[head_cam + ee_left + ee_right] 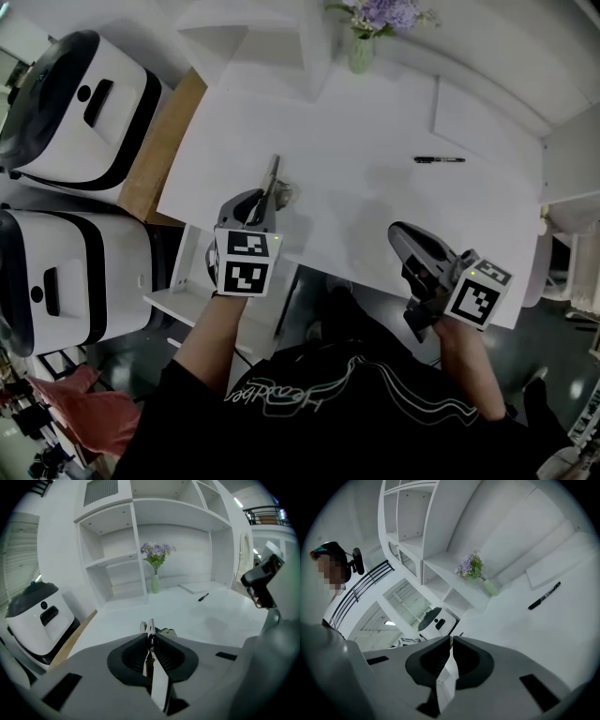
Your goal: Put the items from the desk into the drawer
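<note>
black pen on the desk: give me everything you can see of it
The black pen is slim, dark all over and plastic-looking, with one end slightly thicker, probably a cap. It lies flat on the white desk, toward the right side, roughly parallel to the front edge. Only the desk touches it; the left gripper and right gripper are both apart from it, nearer the person. Any print is too small to read.

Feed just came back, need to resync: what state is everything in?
Left gripper: shut, over the desk.
Small object: on desk beside left jaws, not clearly gripped.
Right gripper: shut, empty.
Pen: lying flat, untouched.
Flower vase: upright.
</note>
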`<move>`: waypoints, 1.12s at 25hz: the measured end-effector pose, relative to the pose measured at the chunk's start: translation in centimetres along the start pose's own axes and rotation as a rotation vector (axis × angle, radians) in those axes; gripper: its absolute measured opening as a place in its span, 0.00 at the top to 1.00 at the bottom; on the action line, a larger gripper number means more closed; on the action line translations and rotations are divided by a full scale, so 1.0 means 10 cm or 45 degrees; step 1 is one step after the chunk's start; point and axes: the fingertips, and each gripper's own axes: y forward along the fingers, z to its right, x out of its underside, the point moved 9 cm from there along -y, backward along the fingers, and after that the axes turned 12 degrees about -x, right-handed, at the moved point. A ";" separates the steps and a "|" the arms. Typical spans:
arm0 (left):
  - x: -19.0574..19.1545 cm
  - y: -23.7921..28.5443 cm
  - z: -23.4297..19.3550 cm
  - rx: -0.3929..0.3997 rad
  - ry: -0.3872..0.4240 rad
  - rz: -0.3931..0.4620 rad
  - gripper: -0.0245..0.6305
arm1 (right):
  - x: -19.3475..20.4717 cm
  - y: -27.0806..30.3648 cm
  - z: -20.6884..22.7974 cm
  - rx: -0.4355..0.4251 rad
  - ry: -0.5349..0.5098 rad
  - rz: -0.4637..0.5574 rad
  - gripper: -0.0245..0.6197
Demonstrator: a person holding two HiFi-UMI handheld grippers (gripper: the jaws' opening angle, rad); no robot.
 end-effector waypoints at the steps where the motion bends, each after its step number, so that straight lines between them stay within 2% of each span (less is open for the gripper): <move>1: 0.01 -0.10 -0.03 0.020 -0.019 0.008 0.88 | 0.03 0.02 -0.04 -0.007 -0.004 -0.001 0.88; 5: 0.09 -0.55 -0.15 0.113 -0.132 0.025 0.88 | 0.19 0.11 -0.24 -0.044 -0.020 -0.020 0.88; 14: 0.59 -1.65 -0.42 0.200 -0.313 0.093 0.88 | 0.71 0.43 -0.79 -0.161 -0.049 -0.090 0.88; 21: 1.06 -2.09 -0.50 0.268 -0.315 0.076 0.88 | 1.14 0.63 -1.05 -0.205 -0.036 -0.162 0.88; 28: 1.44 -1.91 -0.45 0.267 -0.204 -0.047 0.88 | 1.35 0.70 -1.05 -0.195 -0.011 -0.203 0.88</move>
